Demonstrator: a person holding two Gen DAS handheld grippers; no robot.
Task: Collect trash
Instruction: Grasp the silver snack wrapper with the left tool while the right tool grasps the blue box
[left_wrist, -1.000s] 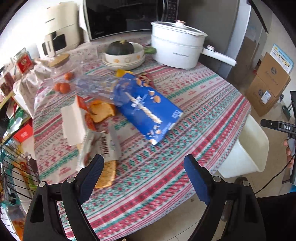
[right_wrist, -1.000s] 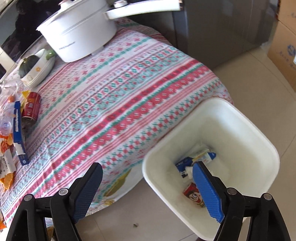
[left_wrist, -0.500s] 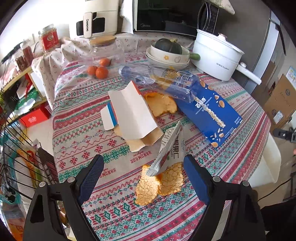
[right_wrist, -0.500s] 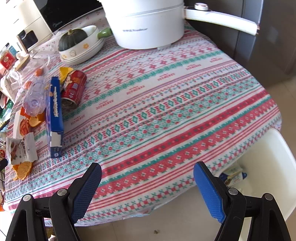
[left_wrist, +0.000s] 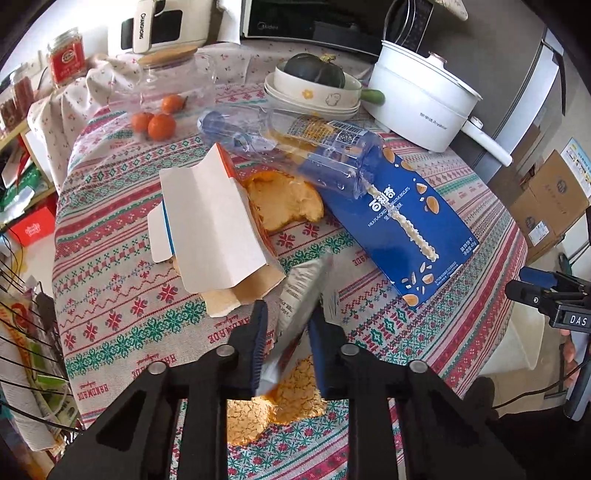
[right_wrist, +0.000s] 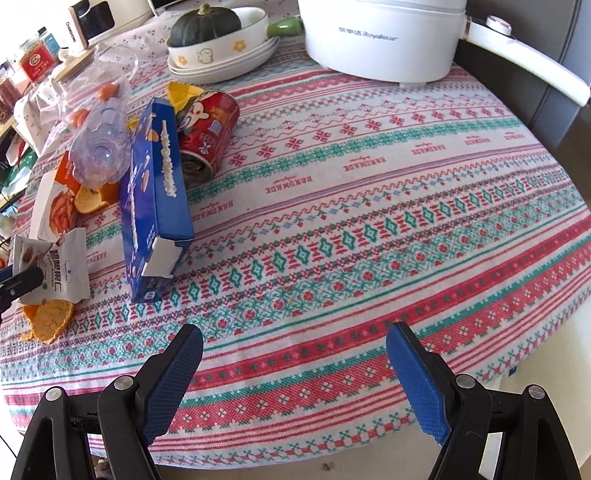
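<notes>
Since a second ago my left gripper (left_wrist: 286, 341) has dropped in over the table edge, and its jaws have just been closing: they now pinch the silver wrapper (left_wrist: 308, 291) at its near end, where before they stood wide with nothing between them. That wrapper lies at the near rim of the table (right_wrist: 369, 221), over a piece of orange peel (left_wrist: 273, 402). I judge it feather-light, crinkly and slick, so a pinch at the crimped end should hold better than one on the loose middle; it may flap when lifted. My right gripper (right_wrist: 293, 369) has swung off the white bin (right_wrist: 546, 406) and hangs over the cloth, fingers apart and empty. Further in, the torn white carton (left_wrist: 210, 225) is light and stiff along its fold, best taken by an edge. Next comes the blue box (right_wrist: 157, 184), rigid card, easiest by its narrow side. Leaning on it, the clear bottle (left_wrist: 295, 147) is smooth, springy and apt to roll. Behind the box the red can (right_wrist: 207, 129) is hard and round, so I would clamp across its body.
</notes>
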